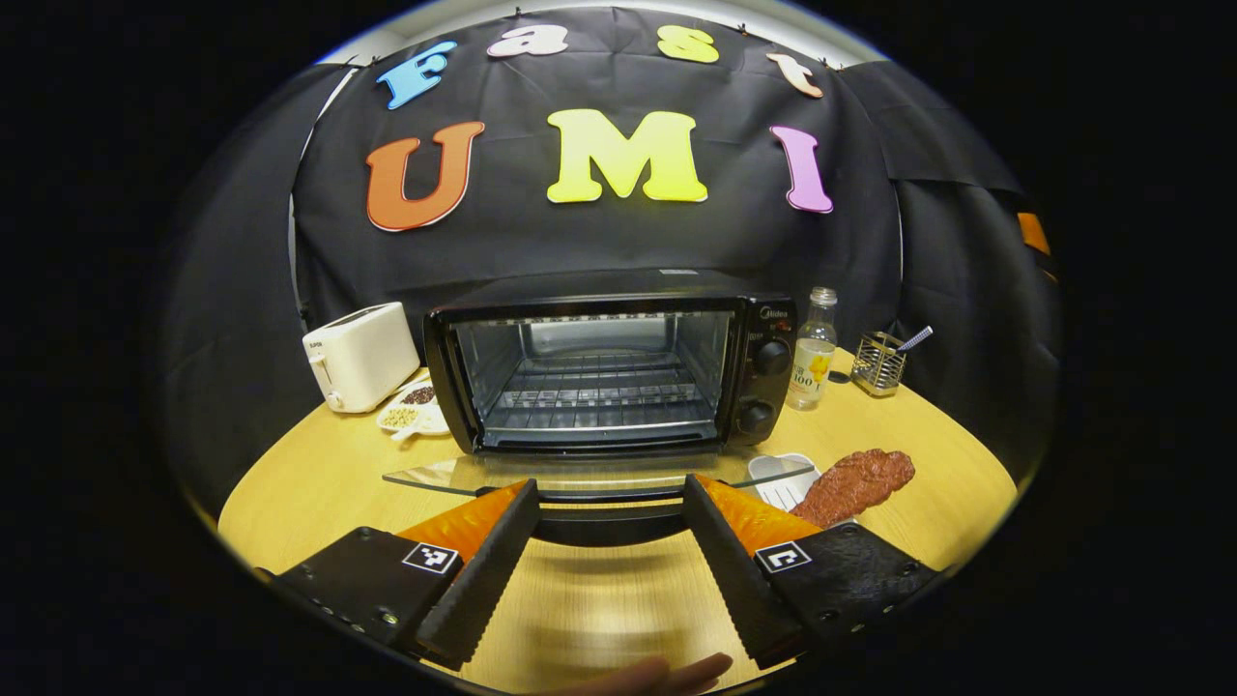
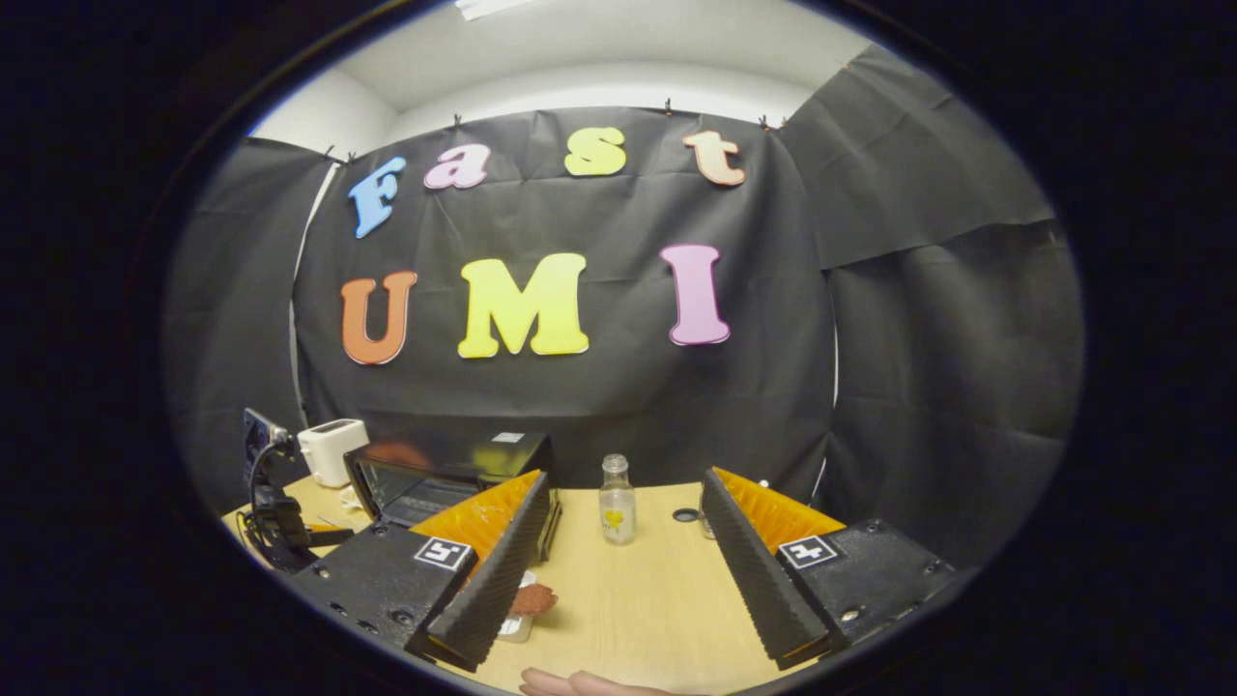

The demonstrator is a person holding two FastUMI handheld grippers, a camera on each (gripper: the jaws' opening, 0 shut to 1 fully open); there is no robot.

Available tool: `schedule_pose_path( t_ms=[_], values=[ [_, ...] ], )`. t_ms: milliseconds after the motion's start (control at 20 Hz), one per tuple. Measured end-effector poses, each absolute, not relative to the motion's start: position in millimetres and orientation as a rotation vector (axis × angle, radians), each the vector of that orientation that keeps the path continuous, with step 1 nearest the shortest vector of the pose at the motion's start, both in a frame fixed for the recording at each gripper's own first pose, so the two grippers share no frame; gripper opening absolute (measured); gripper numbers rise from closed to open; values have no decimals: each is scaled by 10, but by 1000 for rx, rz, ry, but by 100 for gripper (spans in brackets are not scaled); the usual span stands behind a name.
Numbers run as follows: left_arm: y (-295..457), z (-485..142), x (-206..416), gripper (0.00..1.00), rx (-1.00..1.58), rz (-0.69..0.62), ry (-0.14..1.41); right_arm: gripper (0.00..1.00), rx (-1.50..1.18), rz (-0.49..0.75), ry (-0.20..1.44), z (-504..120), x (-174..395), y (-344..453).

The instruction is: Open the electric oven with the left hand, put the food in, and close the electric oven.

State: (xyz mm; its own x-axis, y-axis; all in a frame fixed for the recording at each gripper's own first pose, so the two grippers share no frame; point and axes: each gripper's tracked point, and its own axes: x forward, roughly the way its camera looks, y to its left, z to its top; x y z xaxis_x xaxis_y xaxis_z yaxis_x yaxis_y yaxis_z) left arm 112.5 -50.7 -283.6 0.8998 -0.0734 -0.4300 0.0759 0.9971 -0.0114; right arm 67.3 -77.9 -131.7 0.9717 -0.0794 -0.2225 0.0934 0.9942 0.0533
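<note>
One black electric oven (image 1: pixel 609 372) stands with its glass door (image 1: pixel 589 476) folded down flat; one reddish-brown slab of food (image 1: pixel 855 483) lies right of it on a white tray (image 1: pixel 779 477); one white toaster (image 1: pixel 360 356) left; left gripper (image 1: pixel 611 503) jaws apart before the door; right gripper (image 2: pixel 623 493) jaws apart, holding nothing.

White toaster (image 1: pixel 359 356) left; glass bottle (image 1: pixel 813 350), wire holder (image 1: pixel 877 363) right.
</note>
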Motion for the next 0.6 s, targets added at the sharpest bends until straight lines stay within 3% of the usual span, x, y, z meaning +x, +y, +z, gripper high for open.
schedule_pose_path(
  t_ms=[200,250,450,600],
  values=[
    [-513,-2979,1035,96,-5,-74,477,96,61,-81,232,-1342,665,-741],
    [-512,-3018,1019,95,-1,-76,482,100,57,-79,234,-1358,661,-733],
    [-529,-3228,912,96,6,-81,526,96,47,-79,241,-1367,651,-719],
    [-527,-3398,849,95,25,-85,566,100,45,-81,249,-1390,659,-716]
  ],
)
